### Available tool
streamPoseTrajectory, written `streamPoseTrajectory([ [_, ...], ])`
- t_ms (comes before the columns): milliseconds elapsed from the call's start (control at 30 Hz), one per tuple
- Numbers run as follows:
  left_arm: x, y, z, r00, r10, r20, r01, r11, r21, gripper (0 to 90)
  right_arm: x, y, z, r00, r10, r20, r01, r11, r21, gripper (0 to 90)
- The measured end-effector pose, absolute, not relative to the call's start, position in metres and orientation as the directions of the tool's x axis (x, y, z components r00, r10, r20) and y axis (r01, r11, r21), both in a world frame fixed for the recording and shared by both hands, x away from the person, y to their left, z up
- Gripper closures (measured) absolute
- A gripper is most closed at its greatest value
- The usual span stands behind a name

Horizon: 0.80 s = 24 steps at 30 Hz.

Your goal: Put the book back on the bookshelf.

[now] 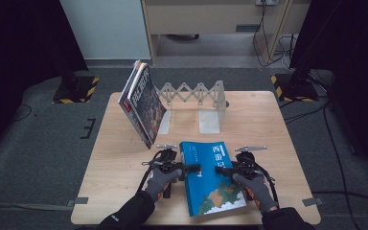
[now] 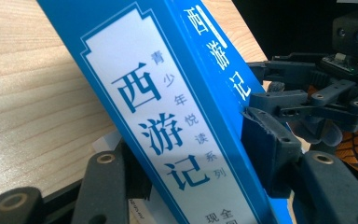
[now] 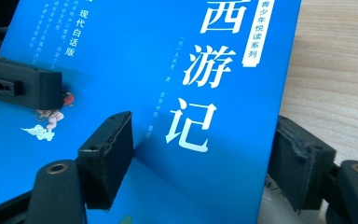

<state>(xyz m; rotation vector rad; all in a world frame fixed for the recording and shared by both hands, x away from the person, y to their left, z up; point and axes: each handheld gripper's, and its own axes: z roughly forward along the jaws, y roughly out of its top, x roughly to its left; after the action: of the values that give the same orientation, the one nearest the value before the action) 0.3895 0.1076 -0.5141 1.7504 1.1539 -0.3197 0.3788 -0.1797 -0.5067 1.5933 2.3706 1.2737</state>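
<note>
Blue book (image 1: 211, 177) is lying near the front edge of the pale wood-grain table (image 1: 115, 167), glossy cover up, white characters on it, thick squared spine toward the left gripper (image 1: 193, 168). That gripper's black jaws are straddling the spine, one worn pad (image 2: 265, 144) pressing on the cover edge, the other low on the spine side; whether it is truly clamping I cannot tell. Right gripper (image 1: 219, 169) is bracketing the book's right edge, one pad over the cover, one under, apparently gripping. Behind, two magazines (image 1: 141, 103) are leaning on a grey metal expanding bookend (image 1: 206, 98). Bare tabletop is lying open between.
</note>
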Motion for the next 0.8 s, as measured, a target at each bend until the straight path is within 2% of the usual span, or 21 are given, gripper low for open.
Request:
streamPoseTrajectory([
  [367,0.391,0.109,-0.499,0.548,0.561,-0.621,0.78,-0.074,0.621,49.3,0.382,-0.181,-0.5,-0.48,0.769,0.423,0.759,0.123,0.639,33.2],
  [800,0.391,0.111,-0.479,0.589,0.546,-0.596,0.74,-0.069,0.669,53.5,0.382,-0.185,-0.484,-0.519,0.751,0.41,0.7,0.098,0.707,36.6],
])
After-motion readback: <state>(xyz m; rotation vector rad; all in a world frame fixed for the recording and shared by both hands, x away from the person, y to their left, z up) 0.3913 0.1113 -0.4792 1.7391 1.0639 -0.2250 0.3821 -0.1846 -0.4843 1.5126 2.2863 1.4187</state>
